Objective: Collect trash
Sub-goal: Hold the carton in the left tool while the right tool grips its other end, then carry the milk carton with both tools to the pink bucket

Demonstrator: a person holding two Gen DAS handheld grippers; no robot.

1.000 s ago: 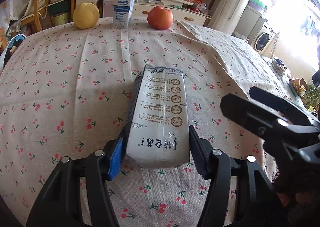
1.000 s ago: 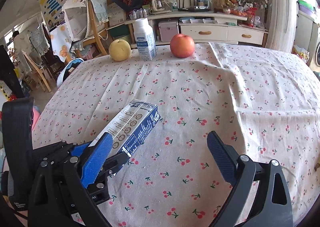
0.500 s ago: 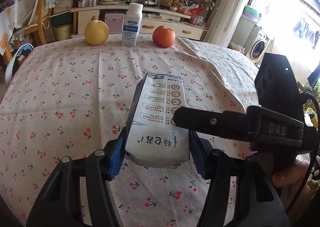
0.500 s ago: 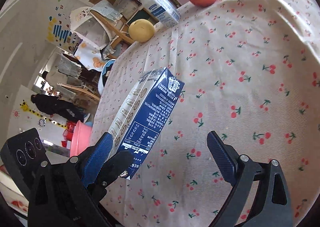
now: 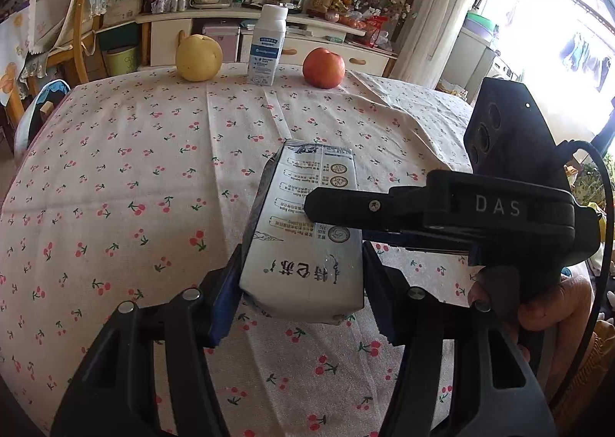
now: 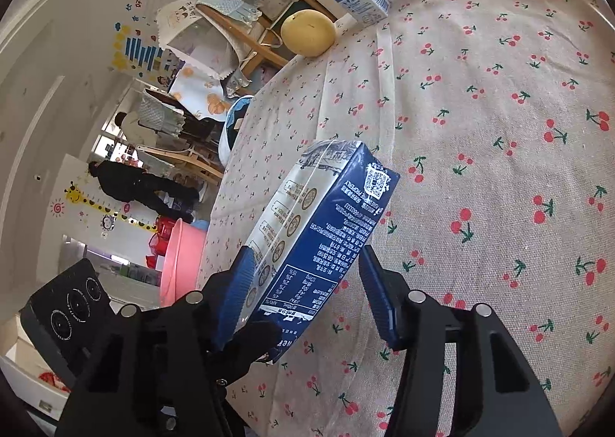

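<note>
1. While the left gripper (image 5: 303,294) clamps the near end of the milk carton (image 5: 307,229), lifted clear of the cherry-print tablecloth (image 5: 134,175), the carton sits at the centre of the left wrist view; one piece of trash looks collected.
2. Crossing in from 3 o'clock, the right gripper (image 6: 307,291) has just been closing with the same carton between its jaws; its left pad lies against the white face, while a gap shows beside the right pad, so no firm hold yet; a handover seems under way.
3. Farther off at 12 o'clock stand a pear (image 5: 198,57), a white bottle (image 5: 267,46) and an apple (image 5: 323,67), untouched.
4. No bin is clearly identifiable; a pink basin (image 6: 180,264) shows beyond the table edge at 9 o'clock; the carton's underside is hidden.
</note>
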